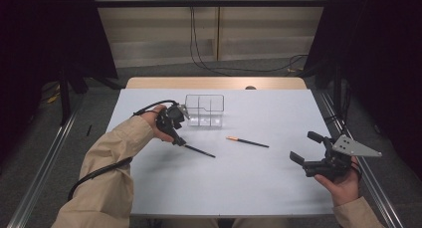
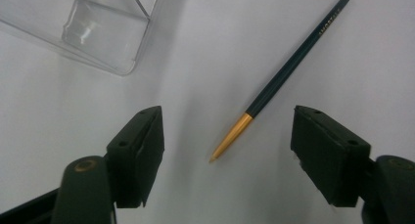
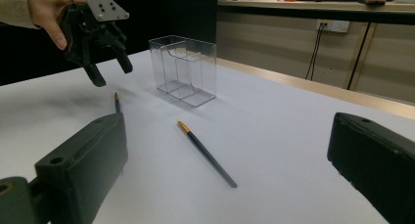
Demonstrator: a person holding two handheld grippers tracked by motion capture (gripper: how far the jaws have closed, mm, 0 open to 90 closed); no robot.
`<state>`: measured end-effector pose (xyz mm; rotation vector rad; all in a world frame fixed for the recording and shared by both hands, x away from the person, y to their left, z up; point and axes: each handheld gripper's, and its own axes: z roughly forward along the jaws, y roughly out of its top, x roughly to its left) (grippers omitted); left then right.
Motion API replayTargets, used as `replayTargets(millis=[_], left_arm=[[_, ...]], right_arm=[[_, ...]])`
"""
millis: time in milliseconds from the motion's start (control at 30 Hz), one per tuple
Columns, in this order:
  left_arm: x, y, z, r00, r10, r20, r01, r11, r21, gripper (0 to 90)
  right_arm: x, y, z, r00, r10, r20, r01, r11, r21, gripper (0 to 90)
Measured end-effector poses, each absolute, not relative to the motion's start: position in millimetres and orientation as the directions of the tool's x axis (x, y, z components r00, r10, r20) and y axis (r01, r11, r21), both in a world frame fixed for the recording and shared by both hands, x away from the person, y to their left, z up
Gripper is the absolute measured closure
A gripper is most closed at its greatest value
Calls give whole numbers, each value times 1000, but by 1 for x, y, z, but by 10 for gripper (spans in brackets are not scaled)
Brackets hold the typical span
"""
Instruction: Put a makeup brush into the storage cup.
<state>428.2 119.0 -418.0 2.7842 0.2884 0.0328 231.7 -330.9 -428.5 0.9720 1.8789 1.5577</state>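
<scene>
Two thin dark pens with gold tips lie on the white table (image 1: 239, 188). One pen (image 1: 200, 151) (image 2: 284, 77) (image 3: 117, 102) lies just below my left gripper (image 1: 177, 138) (image 2: 226, 117) (image 3: 111, 73). That gripper points down at the pen's gold end, jaws apart and off the pen. The second pen (image 1: 247, 142) (image 3: 208, 155) lies at the table's middle. My right gripper (image 1: 304, 147) (image 3: 227, 131) hovers at the right with its jaws wide and nothing between them.
A clear plastic organiser box (image 1: 204, 110) (image 2: 98, 33) (image 3: 186, 70) with several compartments stands upright just behind the left gripper. A wooden strip (image 1: 214, 82) runs along the table's far edge, and metal rails (image 1: 45, 163) flank both sides.
</scene>
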Motion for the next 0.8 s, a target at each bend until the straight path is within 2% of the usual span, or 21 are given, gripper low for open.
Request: replayTargets(millis=[233,300,800], left_arm=[[426,119,-422,986,168,-14,163,-926,342,365],[426,118,-424,990,135,-37,140,-934,329,452],[424,111,-430,995,88,-38,95,-945,313,485]], right_arm=[[232,-331,-429,-616,786,57,204,89,975,10],[232,-331,-429,-616,786,56,204,90,975,10],[232,-331,-429,-621,782,56,208,95,974,10]])
